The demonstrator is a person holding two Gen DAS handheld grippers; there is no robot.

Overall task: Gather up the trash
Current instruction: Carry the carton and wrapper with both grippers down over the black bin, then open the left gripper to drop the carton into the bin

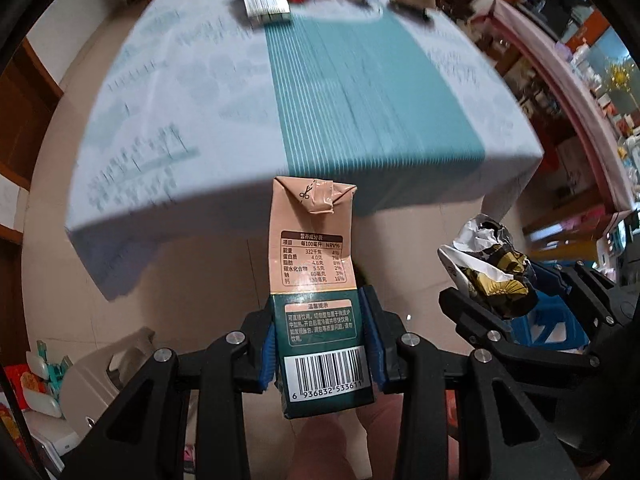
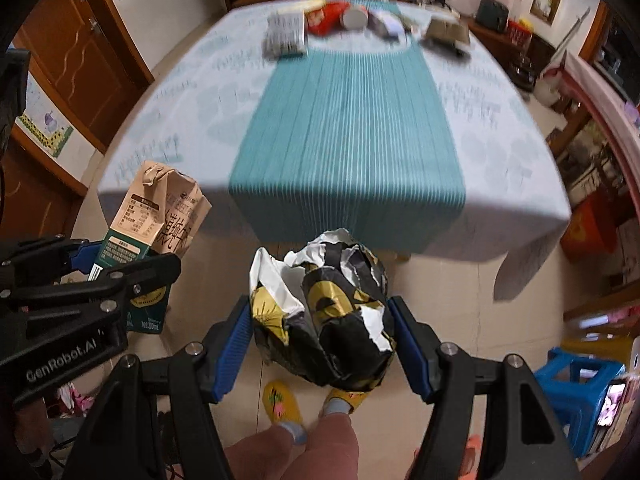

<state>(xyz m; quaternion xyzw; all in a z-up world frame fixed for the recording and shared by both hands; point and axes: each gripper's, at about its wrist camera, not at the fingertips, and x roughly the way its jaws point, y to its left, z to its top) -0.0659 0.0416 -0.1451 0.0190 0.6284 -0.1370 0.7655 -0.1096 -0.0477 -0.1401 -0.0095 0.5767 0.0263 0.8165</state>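
Off to the left, below the near edge of the tabletop (image 1: 192, 92), the left claw (image 1: 322, 350) is clamping a small drink carton (image 1: 316, 280) by its dark green lower half, its blue pads pressing on both narrow sides; the carton's tan top with the folded flap is sticking out past the fingertips, and its barcode is facing the camera. From the right wrist view the same carton (image 2: 160, 216) is showing at the left, tilted, and gripped by the other tool. Moving rightward, the right claw (image 2: 320, 332) is standing fairly wide and squeezing a crumpled wad of black, gold and white paper (image 2: 332, 312) between its blue pads (image 2: 234, 336); both items are hanging over the tiled floor in front of the table. Farther back on the teal-striped cloth, a printed box (image 2: 285, 34), a red packet (image 2: 326, 18) and other blurred litter are lying near the far edge. At the far right, a blue plastic stool (image 2: 576, 384) is sitting on the floor.
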